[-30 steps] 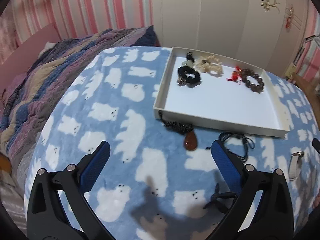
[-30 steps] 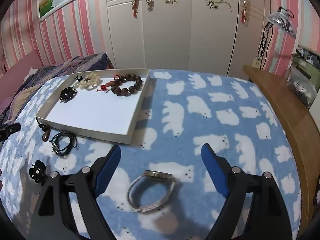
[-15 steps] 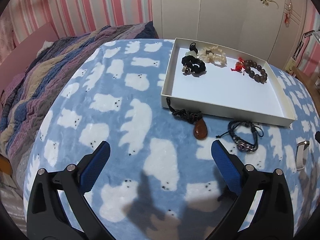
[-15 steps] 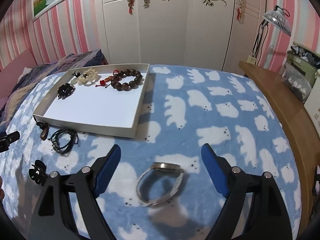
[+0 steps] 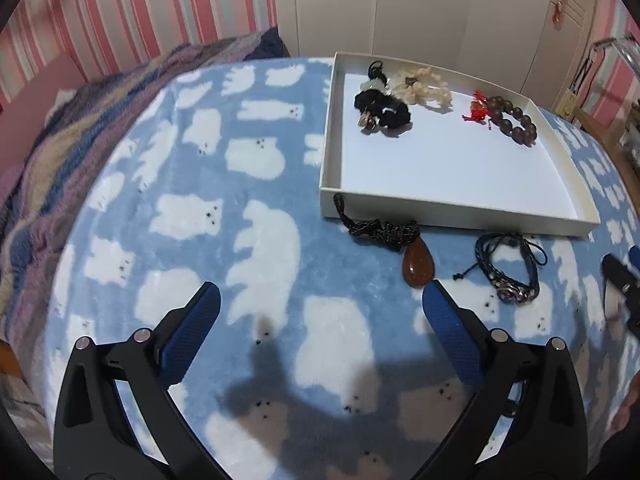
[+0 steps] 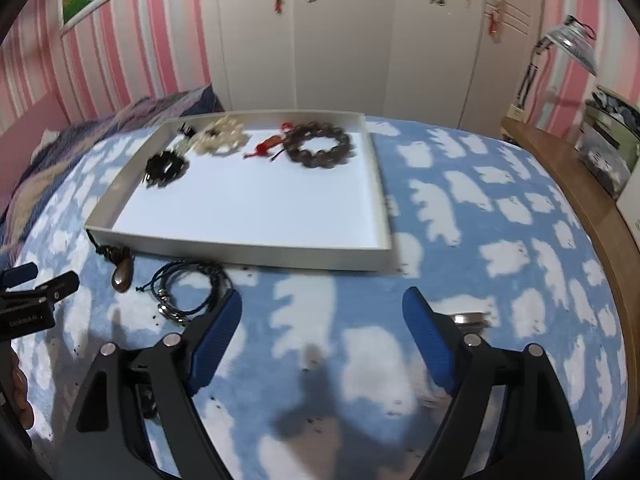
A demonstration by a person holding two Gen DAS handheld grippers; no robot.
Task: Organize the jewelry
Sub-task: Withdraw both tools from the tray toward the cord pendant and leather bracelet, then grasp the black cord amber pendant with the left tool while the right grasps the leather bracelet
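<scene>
A white tray [image 5: 452, 208] [image 6: 248, 248] lies on the blue bear-print blanket and holds a black scrunchie [image 5: 384, 110], a cream bracelet [image 5: 422, 88] and a brown bead bracelet [image 5: 514, 122] [image 6: 320, 146]. In front of the tray lie an amber pendant necklace [image 5: 418, 266] [image 6: 122, 272] and a black cord bracelet [image 5: 508, 268] [image 6: 188, 290]. My left gripper [image 5: 320, 300] is open and empty, just short of the pendant. My right gripper [image 6: 322, 304] is open and empty; a watch [image 6: 470, 318] peeks out behind its right finger.
A striped quilt [image 5: 60, 128] lies to the left of the blanket. A wooden bed edge [image 6: 580, 208] runs along the right, with a lamp [image 6: 568, 40] beyond. White wardrobe doors [image 6: 360, 40] stand behind the bed.
My left gripper has drawn back, then swung right, nearer the pendant. My right gripper has moved forward and left, so the watch now sits behind its right finger.
</scene>
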